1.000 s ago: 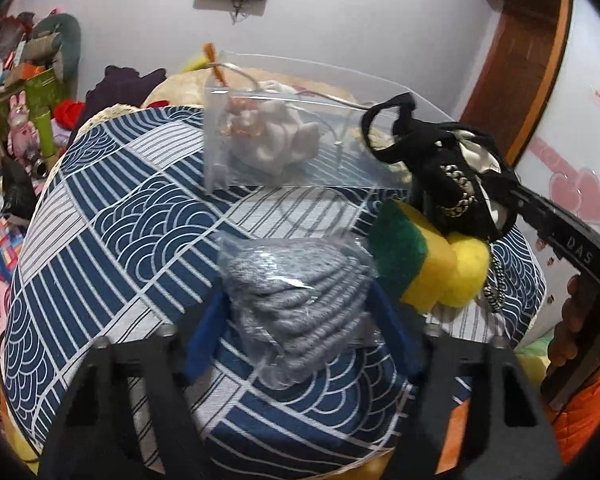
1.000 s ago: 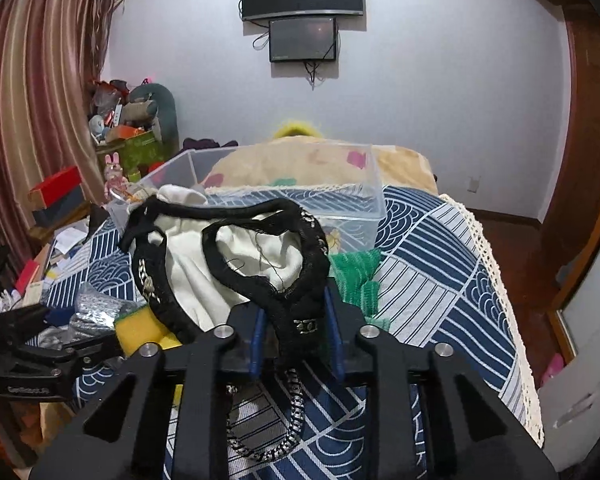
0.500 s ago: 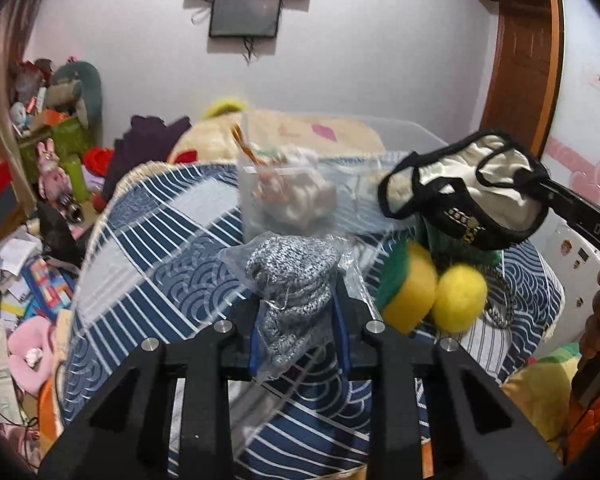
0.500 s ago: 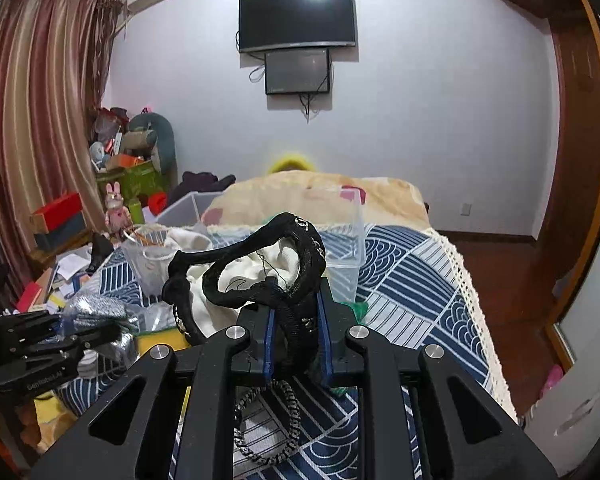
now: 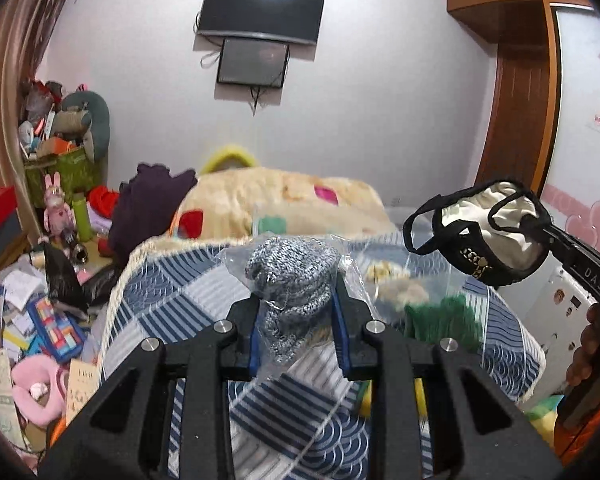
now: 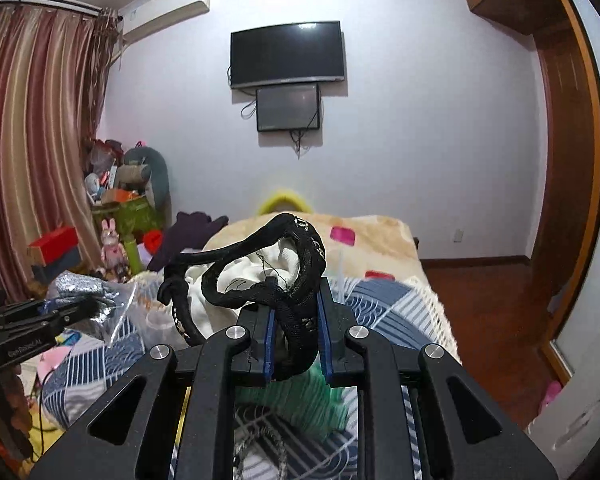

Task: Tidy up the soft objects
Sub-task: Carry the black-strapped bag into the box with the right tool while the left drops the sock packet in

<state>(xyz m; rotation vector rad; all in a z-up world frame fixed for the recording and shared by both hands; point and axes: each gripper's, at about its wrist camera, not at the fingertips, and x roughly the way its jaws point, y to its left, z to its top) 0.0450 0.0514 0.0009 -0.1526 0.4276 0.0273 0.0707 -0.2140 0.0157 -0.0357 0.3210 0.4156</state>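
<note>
A bagged grey knit (image 5: 294, 280) is being clamped between the blue pads of the left gripper (image 5: 296, 330) and held up off the bed; its clear plastic wrap is being crumpled out on both sides of the jaws. A black-and-cream bag (image 6: 260, 276) is being pinched by its black strap in the right gripper (image 6: 296, 336), w/ the cream body hanging to the left of the jaws. In the left wrist view the same bag (image 5: 488, 236) is being seen held in the air at right, above the bed's right side.

The surface below is being covered by a blue-and-white patterned bedspread (image 5: 172, 280) w/ wave and stripe panels and a cream fringe along the edge. A green fuzzy item (image 5: 440, 316) is being seen lying on it just right of the knit, blurred; in the right wrist view it (image 6: 300, 396) is lying directly under the gripper. A clear container (image 5: 380, 280) w/ something pale inside is being seen behind it, too blurred for detail.

Further back, a beige blanket (image 5: 284, 200) w/ coloured patches is being seen heaped across the bed. 2 screens are being seen on the white wall: a TV (image 6: 287, 54) and a smaller monitor (image 6: 288, 107) under it. Striped curtains (image 6: 32, 152) are hanging at left, w/ piled toys and boxes (image 6: 120, 196) in the corner & floor clutter (image 5: 32, 320) beside the bed. A wooden door frame (image 6: 568, 184) is being seen at right.
</note>
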